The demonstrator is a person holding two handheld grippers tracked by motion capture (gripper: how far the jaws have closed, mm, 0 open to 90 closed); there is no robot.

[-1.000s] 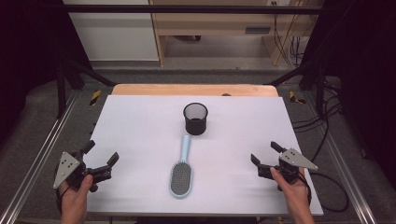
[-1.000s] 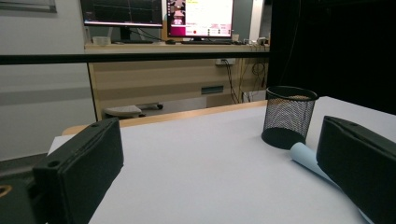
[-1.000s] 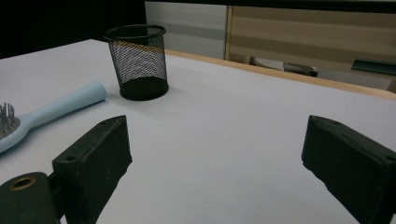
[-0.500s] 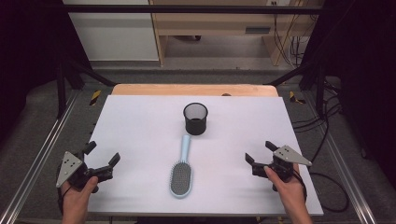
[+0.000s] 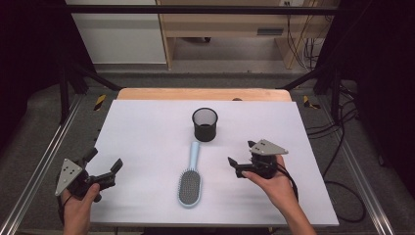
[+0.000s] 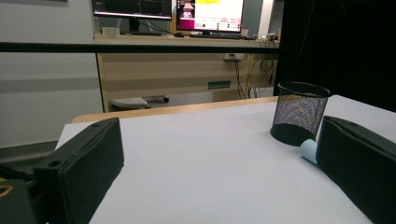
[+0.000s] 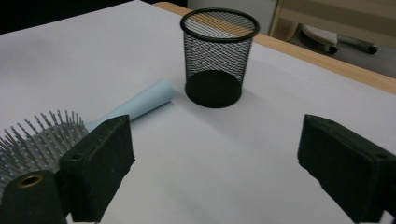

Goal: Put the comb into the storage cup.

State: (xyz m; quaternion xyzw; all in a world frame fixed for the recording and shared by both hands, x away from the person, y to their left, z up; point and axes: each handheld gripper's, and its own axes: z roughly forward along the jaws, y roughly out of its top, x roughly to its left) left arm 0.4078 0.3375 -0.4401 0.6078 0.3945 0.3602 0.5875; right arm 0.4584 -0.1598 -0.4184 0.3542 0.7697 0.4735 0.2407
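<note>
A light blue hairbrush (image 5: 190, 178) lies bristles up at the middle of the white table (image 5: 147, 132), its handle pointing at a black mesh cup (image 5: 205, 124) standing upright just beyond it. My right gripper (image 5: 241, 152) hovers to the right of the brush, open, jaws aimed toward the cup; they have just closed a little with nothing between them. In the right gripper view the cup (image 7: 217, 56) stands ahead and the brush (image 7: 140, 102) runs past the left jaw. My left gripper (image 5: 105, 159) rests open at the table's left front; its view shows the cup (image 6: 299, 114) far right.
A wooden strip (image 5: 203, 94) borders the table's far edge. Metal frame rails (image 5: 44, 161) run along both sides. Cables (image 5: 342, 147) trail on the floor at the right. Beyond the table stands a desk (image 6: 187, 65) with monitors.
My right gripper has moved left and away from the front edge, rising slightly, and now sits beside the brush handle. The left gripper, brush and cup have stayed put.
</note>
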